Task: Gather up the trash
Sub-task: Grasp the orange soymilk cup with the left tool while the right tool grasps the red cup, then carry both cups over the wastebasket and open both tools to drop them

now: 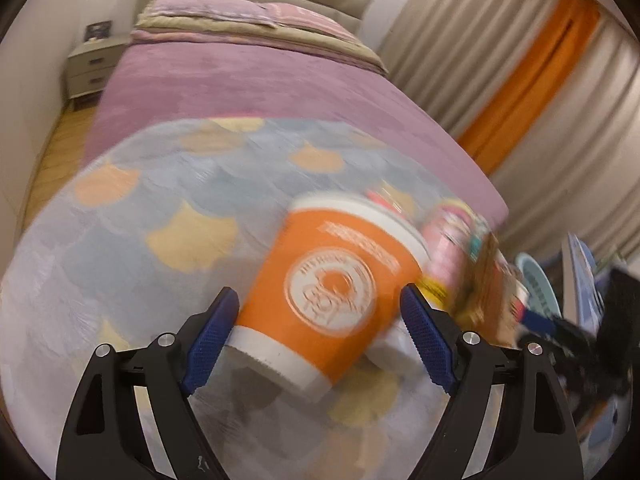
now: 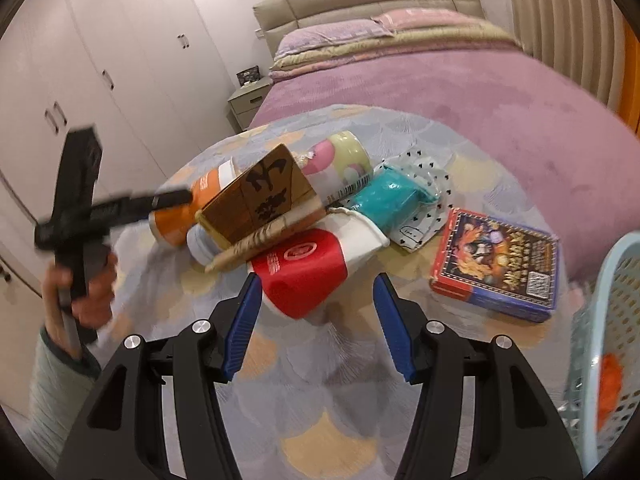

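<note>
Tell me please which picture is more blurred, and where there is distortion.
Left wrist view: strong motion blur smears the orange cup and the blanket. Right wrist view: mostly sharp, the red cup crisp; only the left gripper is blurred. Both views show fisheye bending at the edges.

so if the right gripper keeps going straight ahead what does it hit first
Most likely the red cup lying on its side: it sits just ahead of the open right gripper, though exact depth is unclear.

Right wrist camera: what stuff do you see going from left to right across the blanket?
Orange paper cup → brown cardboard box with black characters → teal rolled bundle → red-and-blue printed card box → light blue plastic mesh basket.
</note>
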